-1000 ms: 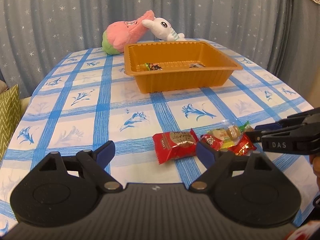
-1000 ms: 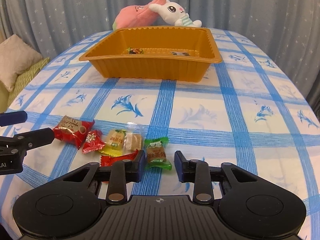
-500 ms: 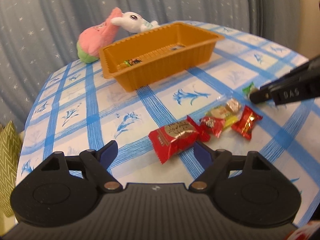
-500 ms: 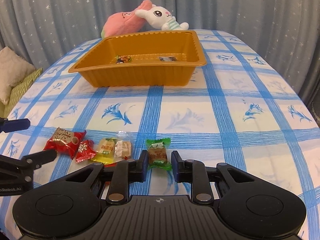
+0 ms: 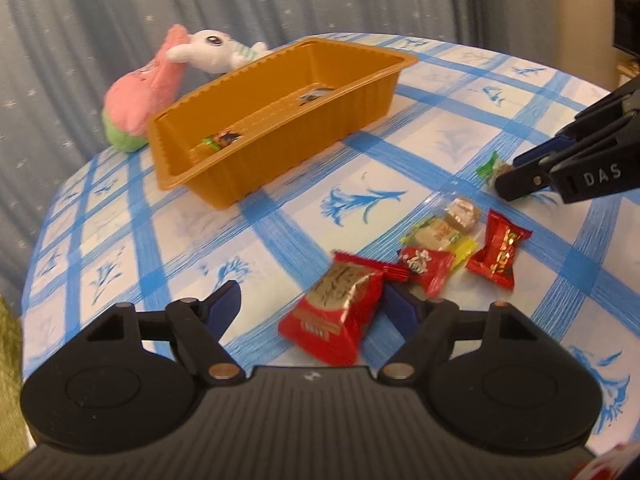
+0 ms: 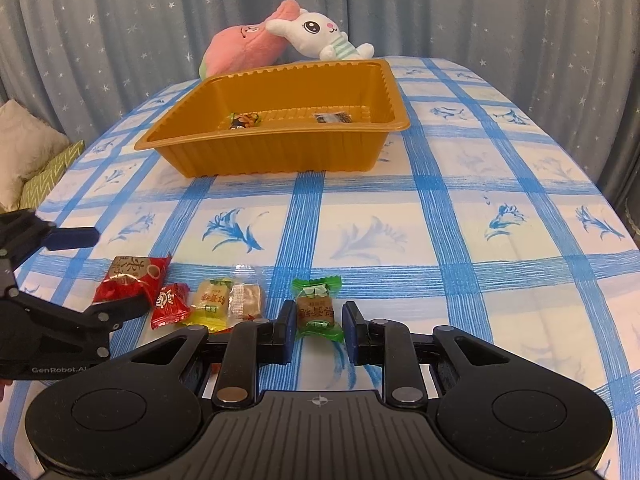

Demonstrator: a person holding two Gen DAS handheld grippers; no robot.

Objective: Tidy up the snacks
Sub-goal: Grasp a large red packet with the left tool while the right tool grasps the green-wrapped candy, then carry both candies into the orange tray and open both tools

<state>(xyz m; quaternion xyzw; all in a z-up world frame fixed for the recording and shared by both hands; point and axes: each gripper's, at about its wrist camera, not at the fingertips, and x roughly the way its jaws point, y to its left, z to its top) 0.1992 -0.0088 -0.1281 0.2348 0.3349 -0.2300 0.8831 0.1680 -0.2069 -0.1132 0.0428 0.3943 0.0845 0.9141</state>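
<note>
An orange tray (image 6: 280,152) (image 5: 280,152) at the back of the table holds two small snacks. Several wrapped snacks lie in a row at the front. My right gripper (image 6: 318,326) is open, its fingers on either side of a green-wrapped candy (image 6: 317,308), not clamped. My left gripper (image 5: 312,306) is open wide, with a large red packet (image 5: 336,312) between its fingers, close to the right finger. A small red candy (image 5: 426,266), a yellow candy (image 5: 436,236), a clear-wrapped candy (image 5: 462,212) and another red candy (image 5: 500,250) lie beside it.
A pink plush (image 6: 244,48) and a white rabbit plush (image 6: 320,36) lie behind the tray. The table has a blue checked cloth (image 6: 460,220) and a grey curtain behind. Cushions (image 6: 28,160) lie at the left.
My left gripper has swung left and come down around the large red packet. My right gripper has moved forward so the green candy now sits between its fingers.
</note>
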